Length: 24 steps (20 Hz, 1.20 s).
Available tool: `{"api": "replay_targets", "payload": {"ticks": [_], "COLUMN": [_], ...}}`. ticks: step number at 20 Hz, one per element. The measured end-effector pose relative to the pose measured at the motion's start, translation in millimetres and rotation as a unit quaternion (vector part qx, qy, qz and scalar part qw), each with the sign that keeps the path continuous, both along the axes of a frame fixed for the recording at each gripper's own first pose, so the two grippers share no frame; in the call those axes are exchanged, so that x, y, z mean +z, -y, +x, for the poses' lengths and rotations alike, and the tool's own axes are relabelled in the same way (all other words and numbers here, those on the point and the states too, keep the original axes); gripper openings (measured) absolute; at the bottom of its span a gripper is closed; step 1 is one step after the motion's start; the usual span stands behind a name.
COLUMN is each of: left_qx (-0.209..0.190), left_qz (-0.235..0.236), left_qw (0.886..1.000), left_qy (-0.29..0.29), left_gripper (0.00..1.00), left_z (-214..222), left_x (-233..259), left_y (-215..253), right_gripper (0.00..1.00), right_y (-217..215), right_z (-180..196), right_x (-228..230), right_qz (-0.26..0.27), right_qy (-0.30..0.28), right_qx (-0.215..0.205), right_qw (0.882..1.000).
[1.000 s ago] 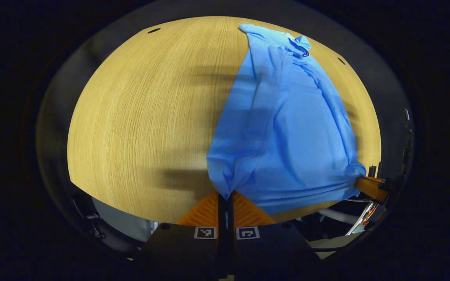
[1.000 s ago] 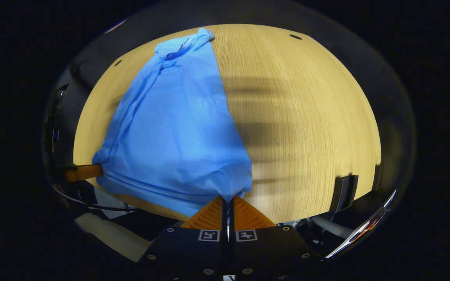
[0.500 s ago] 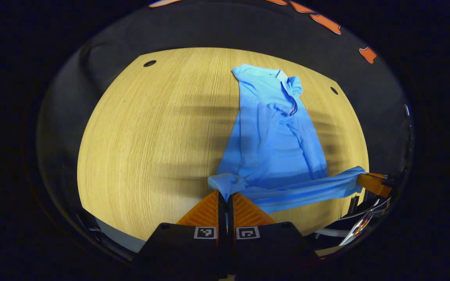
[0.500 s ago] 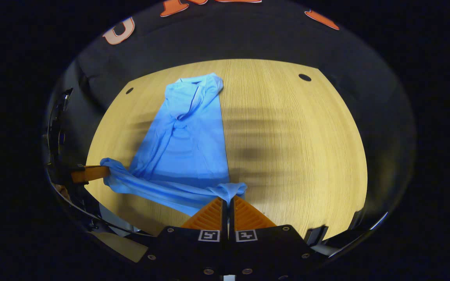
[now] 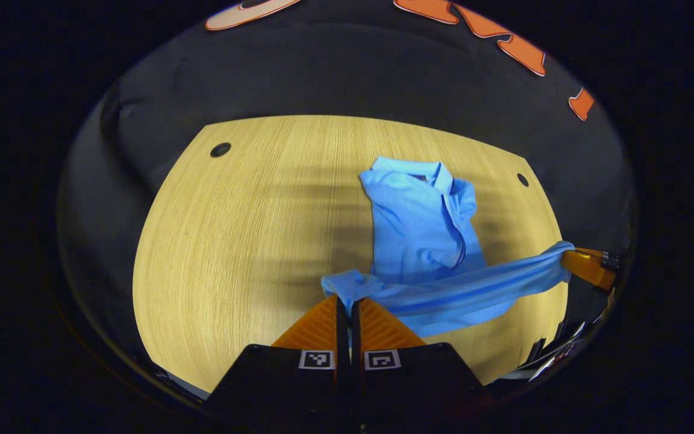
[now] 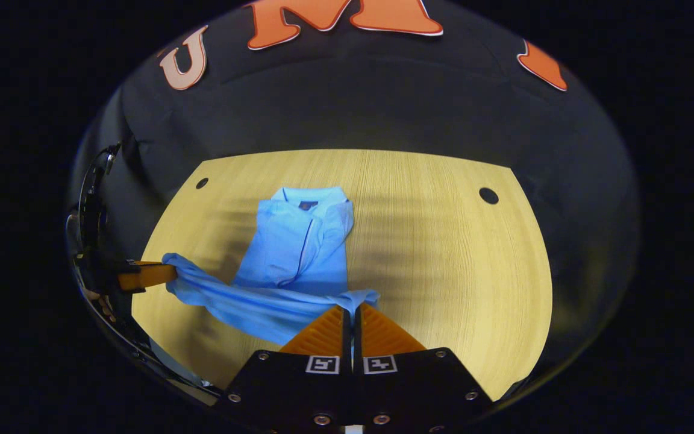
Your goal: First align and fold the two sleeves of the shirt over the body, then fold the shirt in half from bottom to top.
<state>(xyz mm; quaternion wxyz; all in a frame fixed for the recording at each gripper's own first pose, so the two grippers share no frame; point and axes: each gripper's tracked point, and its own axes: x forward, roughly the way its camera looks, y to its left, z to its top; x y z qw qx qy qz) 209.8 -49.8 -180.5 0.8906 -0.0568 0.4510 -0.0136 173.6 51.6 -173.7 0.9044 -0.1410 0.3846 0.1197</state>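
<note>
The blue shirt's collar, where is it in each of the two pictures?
Left gripper view: the collar sits above and right of centre, at the far end of the shirt.
Right gripper view: the collar sits just left of centre, again at the shirt's far end.
Shared landmark: the hem stretched between both grippers, each shut on a corner, above the wooden table.

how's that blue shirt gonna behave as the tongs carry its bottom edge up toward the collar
Probably floppy: the shirt sags in a band between the left tongs and right tongs, so its middle may droop. It looks light, hanging from two small pinches. The cloth bunches at each grip, so the hem may land wrinkled on the table.
</note>
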Motion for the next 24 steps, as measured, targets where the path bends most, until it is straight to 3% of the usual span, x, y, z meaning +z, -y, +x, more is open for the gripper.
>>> {"api": "replay_targets", "payload": {"ticks": [5,10,15,17,18,22,24], "left_qx": [0.006,-0.015,-0.021,-0.022,-0.023,-0.022,-0.008], "left_qz": [-0.006,0.023,0.034,0.023,0.022,0.037,0.049], "left_qw": [0.999,0.999,0.999,0.999,0.999,0.994,0.989], "left_qy": [0.036,0.031,0.025,0.031,0.042,0.099,0.142], "left_gripper": [0.05,0.04,0.04,0.05,0.20,1.00,1.00], "left_z": [82.0,147.9,175.0,179.7,183.2,186.2,181.8], "left_x": [24.9,10.0,-20.9,-20.9,-21.1,15.3,43.7], "left_y": [-12.4,-30.8,-28.5,-23.1,-22.7,-32.8,-37.0], "right_gripper": [0.00,0.00,0.02,0.08,0.17,0.82,0.99], "right_y": [-17.1,-31.5,-26.0,-25.0,-25.5,-31.6,-35.1], "right_z": [63.1,113.1,136.1,139.4,141.8,132.5,122.8], "right_x": [4.2,-17.9,-40.5,-29.6,-27.6,-25.9,-8.7], "right_qz": [-0.006,0.008,0.004,0.009,0.012,0.016,0.019], "right_qy": [0.018,0.027,0.022,0.031,0.036,0.045,0.061], "right_qx": [-0.009,-0.021,-0.059,-0.060,-0.062,-0.064,-0.056], "right_qw": [1.000,0.999,0.998,0.998,0.997,0.997,0.996]}}
